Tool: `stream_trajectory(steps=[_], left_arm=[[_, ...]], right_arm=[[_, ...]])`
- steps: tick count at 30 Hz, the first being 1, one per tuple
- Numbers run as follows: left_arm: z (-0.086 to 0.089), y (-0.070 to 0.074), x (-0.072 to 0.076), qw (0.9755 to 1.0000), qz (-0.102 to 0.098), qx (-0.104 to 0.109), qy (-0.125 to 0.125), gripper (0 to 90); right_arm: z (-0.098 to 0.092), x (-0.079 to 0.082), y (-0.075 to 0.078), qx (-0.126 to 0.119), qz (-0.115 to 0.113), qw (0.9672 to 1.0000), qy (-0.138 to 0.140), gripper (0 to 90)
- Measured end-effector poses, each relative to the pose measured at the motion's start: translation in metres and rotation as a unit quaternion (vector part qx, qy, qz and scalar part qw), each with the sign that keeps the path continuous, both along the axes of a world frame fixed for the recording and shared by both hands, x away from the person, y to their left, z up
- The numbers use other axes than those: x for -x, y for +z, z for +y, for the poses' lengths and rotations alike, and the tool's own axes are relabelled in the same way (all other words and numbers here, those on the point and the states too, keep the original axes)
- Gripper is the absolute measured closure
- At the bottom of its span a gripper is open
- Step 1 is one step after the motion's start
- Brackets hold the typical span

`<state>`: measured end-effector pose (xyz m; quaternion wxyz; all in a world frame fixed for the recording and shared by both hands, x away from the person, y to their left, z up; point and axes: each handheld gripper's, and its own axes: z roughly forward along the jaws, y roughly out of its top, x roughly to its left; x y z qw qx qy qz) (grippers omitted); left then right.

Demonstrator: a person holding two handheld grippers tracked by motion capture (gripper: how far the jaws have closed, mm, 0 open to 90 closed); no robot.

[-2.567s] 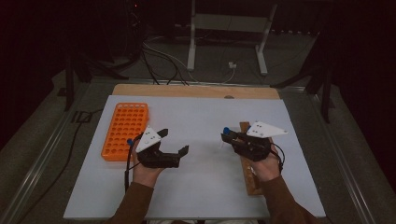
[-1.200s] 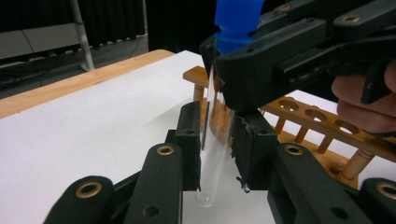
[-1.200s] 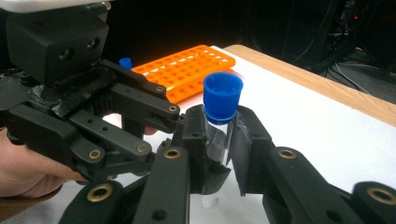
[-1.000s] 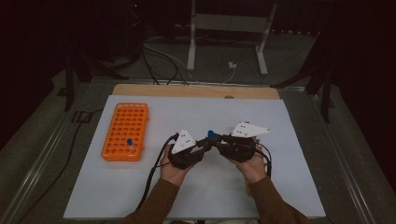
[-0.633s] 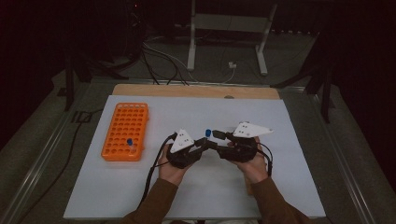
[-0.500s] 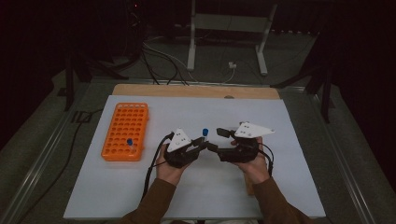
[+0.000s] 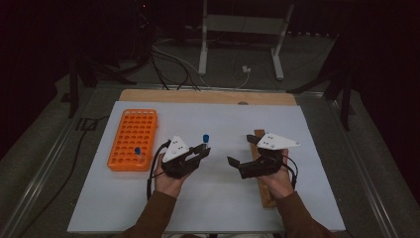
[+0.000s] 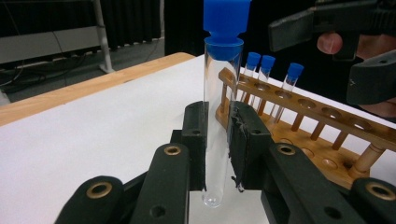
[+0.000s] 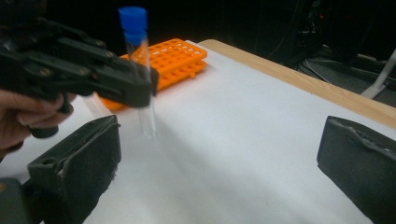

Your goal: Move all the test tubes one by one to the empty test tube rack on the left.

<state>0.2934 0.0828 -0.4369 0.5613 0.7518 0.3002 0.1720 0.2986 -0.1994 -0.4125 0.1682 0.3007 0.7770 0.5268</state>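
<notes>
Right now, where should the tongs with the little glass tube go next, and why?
Probably over to the orange rack, then down into an open hole. The left tongs are clamped on the upright blue-capped tube, held above the white mat. The right tongs stand wide open with nothing between them, so the handover looks done. One blue-capped tube already stands in that rack.

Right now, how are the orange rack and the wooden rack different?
The orange rack is wide plastic with many rows of holes; the wooden rack is a narrow strip with one row. The orange rack holds one blue-capped tube, the wooden rack three. The orange rack lies at the table's left, the wooden rack at its right. Both hold test tubes.
</notes>
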Motion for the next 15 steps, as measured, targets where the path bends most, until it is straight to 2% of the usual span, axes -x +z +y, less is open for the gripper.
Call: stream_trajectory(steps=[15], left_arm=[[0.029,0.007,0.004,0.9998,-0.006,0.009,0.019,78.2]], right_arm=[[-0.029,0.005,-0.01,0.006,0.005,0.9997,-0.023,0.0]])
